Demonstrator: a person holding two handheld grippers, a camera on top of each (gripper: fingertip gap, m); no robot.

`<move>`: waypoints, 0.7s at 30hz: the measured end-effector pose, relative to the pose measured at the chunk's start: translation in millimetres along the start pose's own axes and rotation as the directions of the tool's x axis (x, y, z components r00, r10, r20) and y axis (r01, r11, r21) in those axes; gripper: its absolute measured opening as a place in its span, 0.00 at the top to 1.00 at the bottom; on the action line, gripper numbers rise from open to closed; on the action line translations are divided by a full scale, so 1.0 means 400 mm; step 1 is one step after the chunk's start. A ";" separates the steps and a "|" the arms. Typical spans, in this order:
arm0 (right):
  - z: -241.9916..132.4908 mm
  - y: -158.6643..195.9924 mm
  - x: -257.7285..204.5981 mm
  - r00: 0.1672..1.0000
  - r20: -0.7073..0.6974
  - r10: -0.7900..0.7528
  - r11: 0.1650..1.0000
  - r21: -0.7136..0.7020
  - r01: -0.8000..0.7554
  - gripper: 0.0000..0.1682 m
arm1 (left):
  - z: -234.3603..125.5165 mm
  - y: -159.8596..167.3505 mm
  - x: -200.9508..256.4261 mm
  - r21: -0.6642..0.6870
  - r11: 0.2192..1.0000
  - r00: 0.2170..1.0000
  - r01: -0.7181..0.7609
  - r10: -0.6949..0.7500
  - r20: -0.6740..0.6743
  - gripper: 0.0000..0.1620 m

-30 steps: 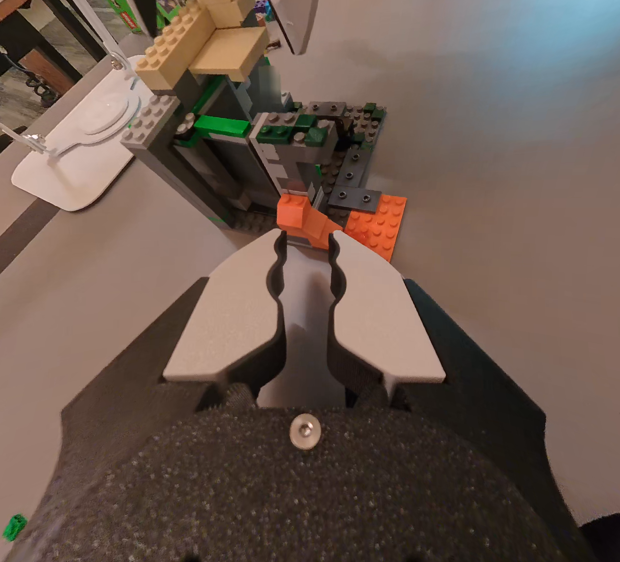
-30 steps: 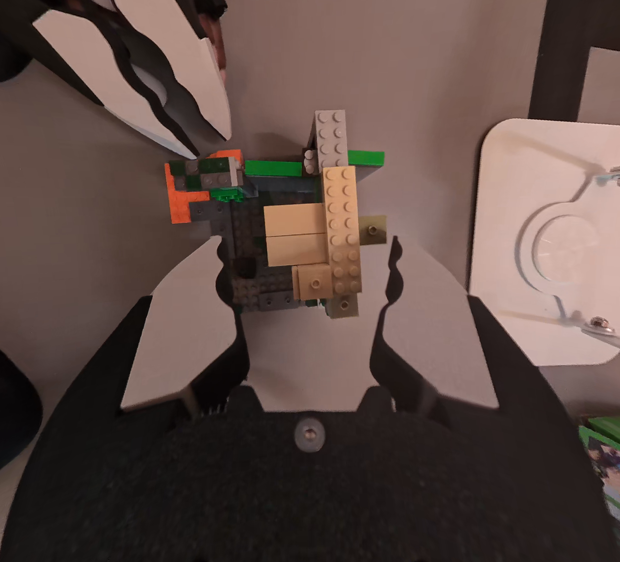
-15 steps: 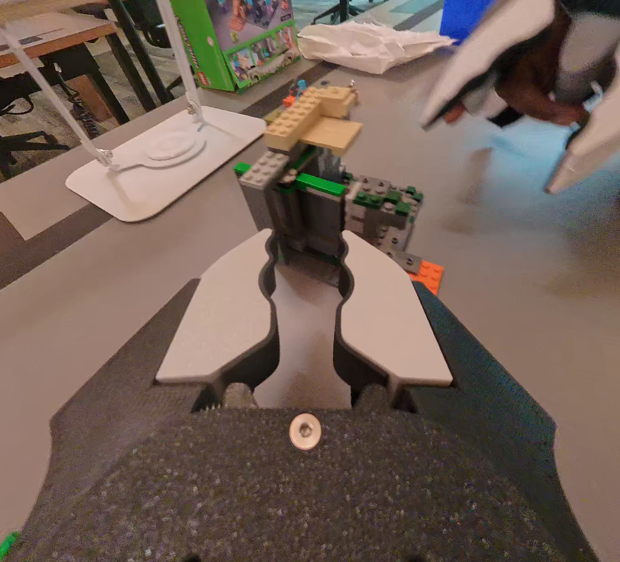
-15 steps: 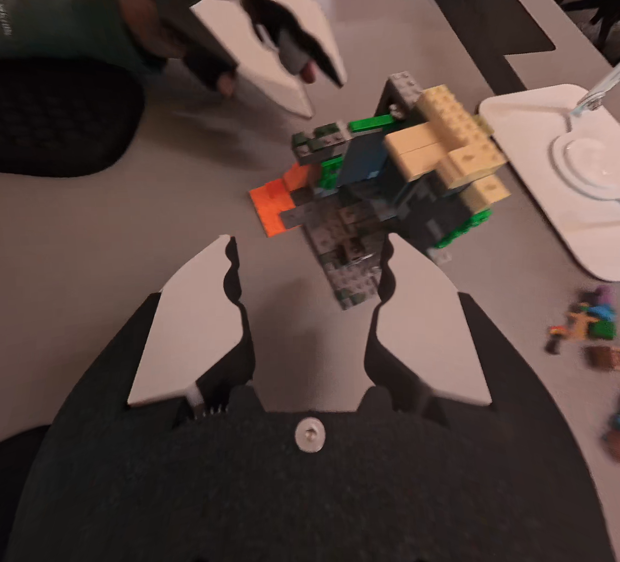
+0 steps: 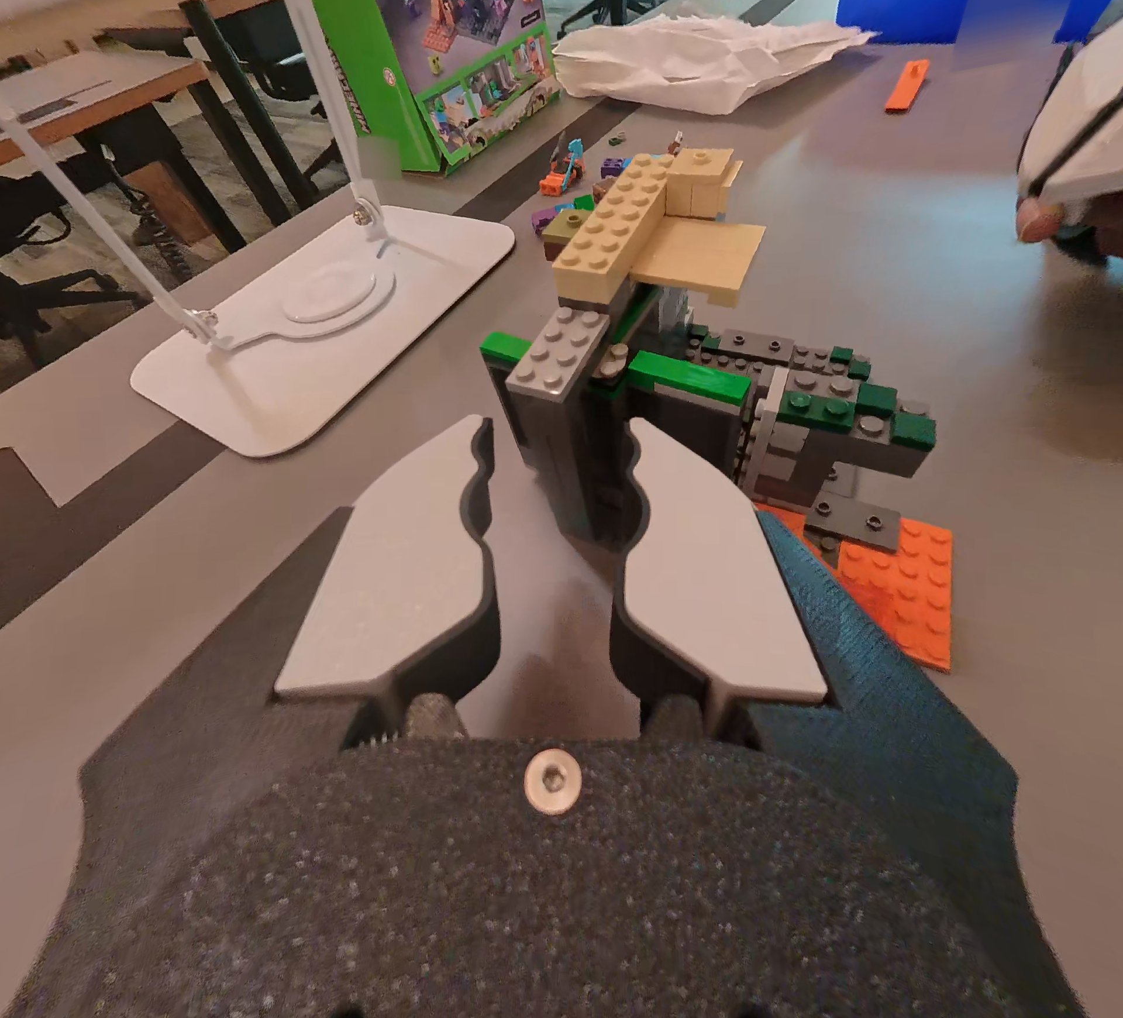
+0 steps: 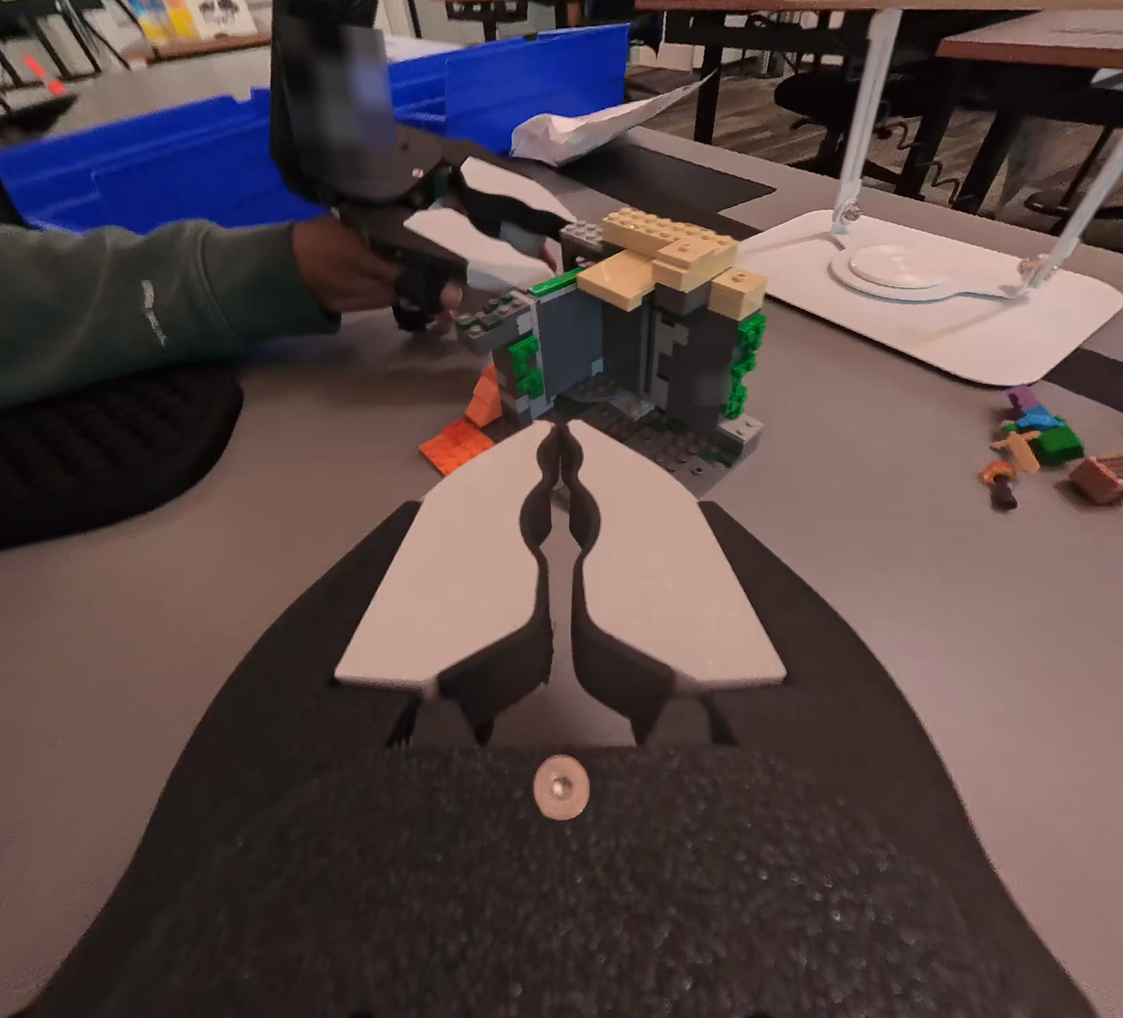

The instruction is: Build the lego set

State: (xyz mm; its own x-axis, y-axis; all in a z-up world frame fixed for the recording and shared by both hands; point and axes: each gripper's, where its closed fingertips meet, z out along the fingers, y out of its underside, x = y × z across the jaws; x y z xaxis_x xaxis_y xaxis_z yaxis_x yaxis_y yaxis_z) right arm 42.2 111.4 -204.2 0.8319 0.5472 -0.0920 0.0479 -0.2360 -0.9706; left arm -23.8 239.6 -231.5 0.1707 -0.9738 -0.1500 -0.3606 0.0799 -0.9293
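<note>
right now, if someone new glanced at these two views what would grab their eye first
The half-built lego model, grey walls under a tan roof, stands mid-table with a bright orange plate at its foot. The left gripper hangs open right at its dark corner wall. Behind, the green set box and a blue bin stand out.

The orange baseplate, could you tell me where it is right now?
The orange baseplate lies flat on the grey table at the lego build's foot, right of the left gripper.

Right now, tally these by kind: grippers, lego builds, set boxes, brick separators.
Grippers: 2 (left gripper, right gripper)
Lego build: 1
Green set box: 1
Orange brick separator: 1
Total: 5
</note>
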 end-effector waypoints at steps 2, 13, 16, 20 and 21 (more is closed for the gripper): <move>0.000 0.004 0.013 1.000 -0.020 0.005 1.000 0.009 -0.005 1.00 | 0.007 -0.001 0.004 -0.001 1.000 1.000 -0.020 0.020 -0.008 0.77; 0.007 0.035 0.012 0.997 -0.035 -0.072 0.996 -0.049 0.070 0.95 | -0.014 0.007 0.016 -0.051 0.997 0.996 -0.057 0.061 0.067 0.88; 0.014 0.047 0.005 0.997 -0.027 -0.074 0.994 -0.082 0.071 0.94 | -0.038 0.013 0.034 -0.088 0.996 0.992 -0.021 0.032 0.120 0.88; 0.028 0.059 -0.007 0.997 -0.015 -0.076 0.991 -0.115 0.074 0.92 | -0.066 0.018 0.067 -0.118 0.993 0.991 0.021 -0.005 0.135 0.88; 0.031 0.062 -0.010 0.997 -0.014 -0.077 0.989 -0.125 0.075 0.92 | -0.073 0.019 0.074 -0.126 0.992 0.990 0.025 -0.007 0.138 0.89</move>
State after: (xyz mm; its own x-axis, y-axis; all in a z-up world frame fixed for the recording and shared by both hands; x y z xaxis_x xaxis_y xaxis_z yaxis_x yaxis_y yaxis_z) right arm 33.4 113.2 -230.7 0.8332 0.5528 -0.0138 0.1789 -0.2931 -0.9392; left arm -48.2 205.1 -233.2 0.2987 -0.9356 -0.1883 -0.4686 0.0282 -0.8830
